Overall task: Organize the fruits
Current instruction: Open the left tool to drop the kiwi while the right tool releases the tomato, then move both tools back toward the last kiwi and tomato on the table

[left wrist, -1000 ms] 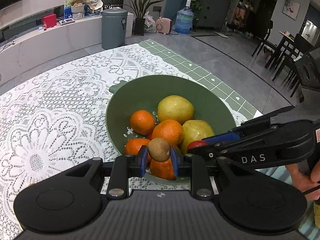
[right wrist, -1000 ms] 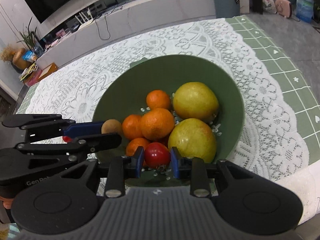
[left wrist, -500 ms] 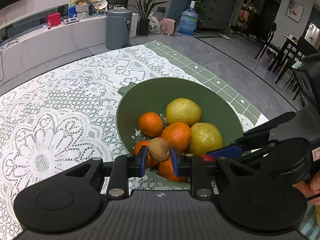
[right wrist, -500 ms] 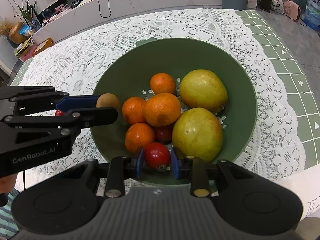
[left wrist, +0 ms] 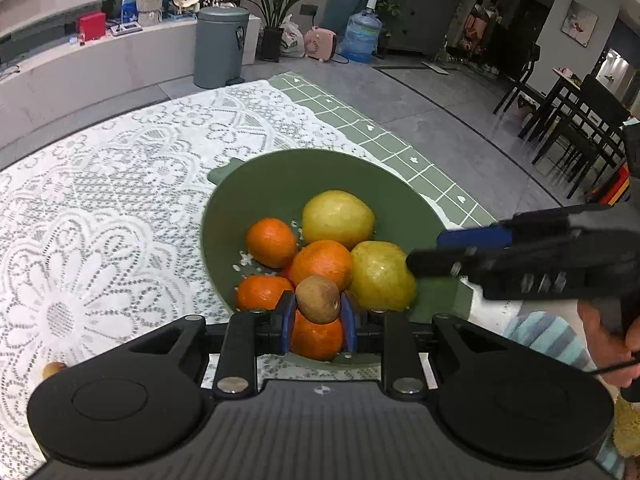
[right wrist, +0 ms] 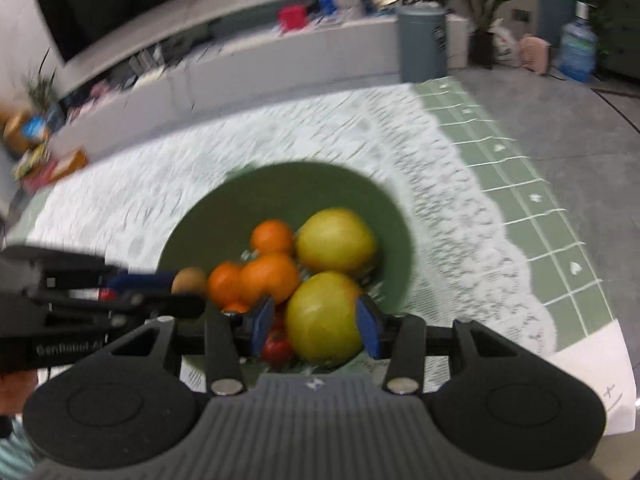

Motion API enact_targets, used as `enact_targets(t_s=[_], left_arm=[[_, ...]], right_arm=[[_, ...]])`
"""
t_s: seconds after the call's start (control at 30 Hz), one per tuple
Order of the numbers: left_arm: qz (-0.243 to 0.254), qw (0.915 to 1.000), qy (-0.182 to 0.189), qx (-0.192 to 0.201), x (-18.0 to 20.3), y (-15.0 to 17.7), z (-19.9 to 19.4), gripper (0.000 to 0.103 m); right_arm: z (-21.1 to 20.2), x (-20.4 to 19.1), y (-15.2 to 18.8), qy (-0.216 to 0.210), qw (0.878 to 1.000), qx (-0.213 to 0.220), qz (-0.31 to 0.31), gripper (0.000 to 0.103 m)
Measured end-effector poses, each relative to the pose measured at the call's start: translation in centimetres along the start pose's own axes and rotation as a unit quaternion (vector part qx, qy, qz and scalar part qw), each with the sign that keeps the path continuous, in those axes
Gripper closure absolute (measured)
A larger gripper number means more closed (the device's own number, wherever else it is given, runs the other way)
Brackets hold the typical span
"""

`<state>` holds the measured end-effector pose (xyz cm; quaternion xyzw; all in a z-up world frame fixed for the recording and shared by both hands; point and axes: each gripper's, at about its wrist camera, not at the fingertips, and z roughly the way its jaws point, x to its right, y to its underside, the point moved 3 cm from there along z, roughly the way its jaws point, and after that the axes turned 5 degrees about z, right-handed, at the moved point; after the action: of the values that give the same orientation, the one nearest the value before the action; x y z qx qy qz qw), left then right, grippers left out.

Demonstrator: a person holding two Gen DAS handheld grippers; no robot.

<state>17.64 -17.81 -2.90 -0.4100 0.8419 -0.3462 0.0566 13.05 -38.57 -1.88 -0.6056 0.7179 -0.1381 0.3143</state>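
Note:
A green bowl (left wrist: 280,176) on the lace cloth holds several oranges (left wrist: 322,266) and two yellow pears (left wrist: 338,218). My left gripper (left wrist: 318,316) is shut on a brown kiwi (left wrist: 318,298), held over the bowl's near rim. In the right wrist view, my right gripper (right wrist: 316,320) is open above the bowl (right wrist: 288,188), its jaws spread around the near pear (right wrist: 322,316) without holding it. A red tomato (right wrist: 278,346) lies in the bowl below its left finger. The kiwi (right wrist: 188,280) and left gripper show at the left there.
A small brown fruit (left wrist: 54,368) lies on the lace cloth (left wrist: 100,220) at the left. A white paper (right wrist: 592,364) lies at the table's right corner. The table edge and floor are beyond the bowl.
My right gripper has opened and let the red tomato drop into the bowl, and it has pulled up and back. My left gripper still holds the kiwi over the near rim.

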Motion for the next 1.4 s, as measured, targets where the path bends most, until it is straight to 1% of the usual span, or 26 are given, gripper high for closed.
enact_targets(t_s=[0.1,0.23,0.43,0.6,0.67,0.7,0.73,0.87,0.93,1.03,1.1,1.17,1.2,1.4], left_arm=[[-0.004,0.9999,0.014,-0.006,0.7,-0.1,0.6,0.076],[0.003,0.9995,0.019,-0.024,1.9,0.0,1.6,0.076],[0.005,0.9988,0.018,-0.046,2.6,0.6,2.9,0.076],[0.012,0.9987,0.017,-0.045,3.0,0.5,2.9,0.076],[0.009,0.9989,0.022,-0.04,2.9,0.6,2.7,0.071],[0.006,0.9991,0.024,-0.036,2.7,0.4,2.5,0.065],[0.003,0.9992,0.026,-0.03,2.6,0.5,2.2,0.062],[-0.007,0.9995,0.031,-0.002,2.3,0.6,0.3,0.059],[-0.015,0.9994,0.027,0.015,1.9,0.7,-0.8,0.059],[-0.029,0.9988,0.013,0.037,1.1,1.0,-2.4,0.059],[-0.036,0.9981,-0.006,0.05,0.3,1.4,-3.5,0.059],[-0.043,0.997,-0.026,0.058,-0.6,1.8,-4.5,0.059],[-0.047,0.9963,-0.037,0.062,-1.1,2.0,-5.0,0.059],[-0.085,0.9894,-0.083,0.083,-4.7,4.1,-7.5,0.059]], right_arm=[[-0.3,0.8,-0.2,-0.019,0.999,0.006,0.027,0.06],[-0.2,0.4,-0.1,-0.027,0.999,0.008,0.03,0.06],[0.7,0.0,0.5,-0.029,0.999,-0.002,0.029,0.059],[0.9,0.2,0.5,-0.024,0.999,-0.003,0.031,0.057],[0.8,0.1,0.4,-0.022,0.999,-0.001,0.03,0.055],[0.8,0.0,0.4,-0.022,0.999,0.0,0.029,0.053],[0.8,-0.1,0.3,-0.022,0.999,0.002,0.028,0.053],[0.5,-0.4,0.1,-0.023,0.999,0.01,0.027,0.052],[0.3,-0.7,0.0,-0.025,0.999,0.018,0.027,0.052],[-0.1,-1.6,-0.1,-0.031,0.999,0.033,0.02,0.052],[-0.3,-2.5,0.0,-0.035,0.998,0.044,0.011,0.051],[-0.3,-3.5,0.2,-0.041,0.998,0.053,-0.001,0.048],[-0.2,-4.1,0.4,-0.045,0.997,0.056,-0.006,0.047],[0.1,-7.8,1.4,-0.068,0.994,0.079,-0.035,0.047]])
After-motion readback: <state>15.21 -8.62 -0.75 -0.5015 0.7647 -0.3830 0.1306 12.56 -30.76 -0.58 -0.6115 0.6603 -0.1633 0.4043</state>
